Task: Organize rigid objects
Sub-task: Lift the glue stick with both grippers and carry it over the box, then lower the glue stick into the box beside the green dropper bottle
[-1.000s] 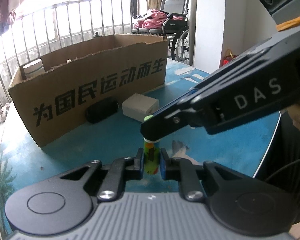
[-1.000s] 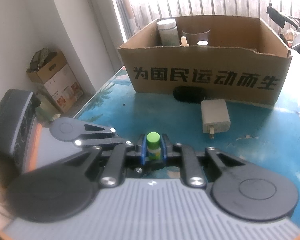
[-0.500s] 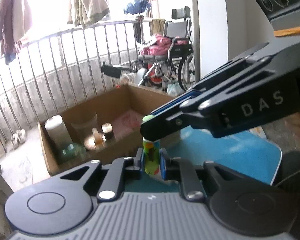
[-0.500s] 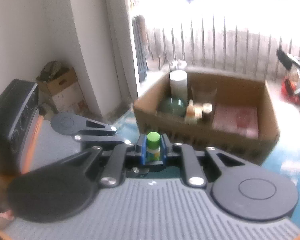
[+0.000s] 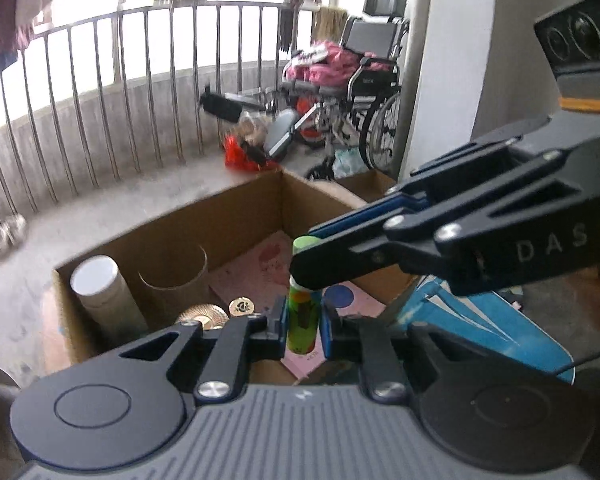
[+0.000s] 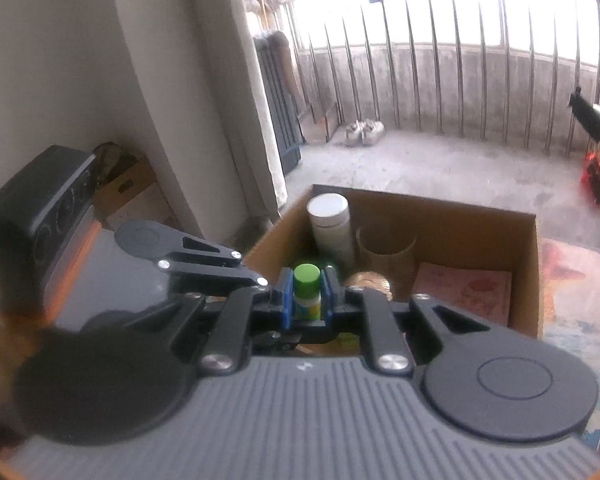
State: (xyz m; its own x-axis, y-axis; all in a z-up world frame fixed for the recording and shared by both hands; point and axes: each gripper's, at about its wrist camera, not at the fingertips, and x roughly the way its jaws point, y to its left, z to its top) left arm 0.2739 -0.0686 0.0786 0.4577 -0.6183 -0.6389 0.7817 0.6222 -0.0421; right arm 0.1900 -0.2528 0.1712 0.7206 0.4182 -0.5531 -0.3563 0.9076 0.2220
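Observation:
A small bottle (image 5: 302, 320) with a green cap (image 6: 307, 276) and a yellow-green label hangs above the open cardboard box (image 5: 160, 232). My left gripper (image 5: 303, 326) is shut on its lower body. Reaching in from the right, my right gripper (image 5: 300, 266) is shut on the part just under the cap. In the right wrist view the right gripper (image 6: 306, 300) clamps the bottle between blue pads, and the left gripper (image 6: 266, 286) comes in from the left below it. The bottle stands upright over the box's near left part.
In the box (image 6: 534, 264) stand a white-capped canister (image 6: 328, 216), a brown tube (image 6: 384, 248), gold-lidded items (image 5: 202, 314) and a flat pink booklet (image 6: 464, 288). The blue table (image 5: 460, 320) lies right of it. A black speaker (image 6: 32, 216) is at left, a wheelchair (image 5: 364, 80) behind.
Both grippers have risen together with the bottle, from the table in front of the box to above its open top. The white charger and black object have dropped out of view.

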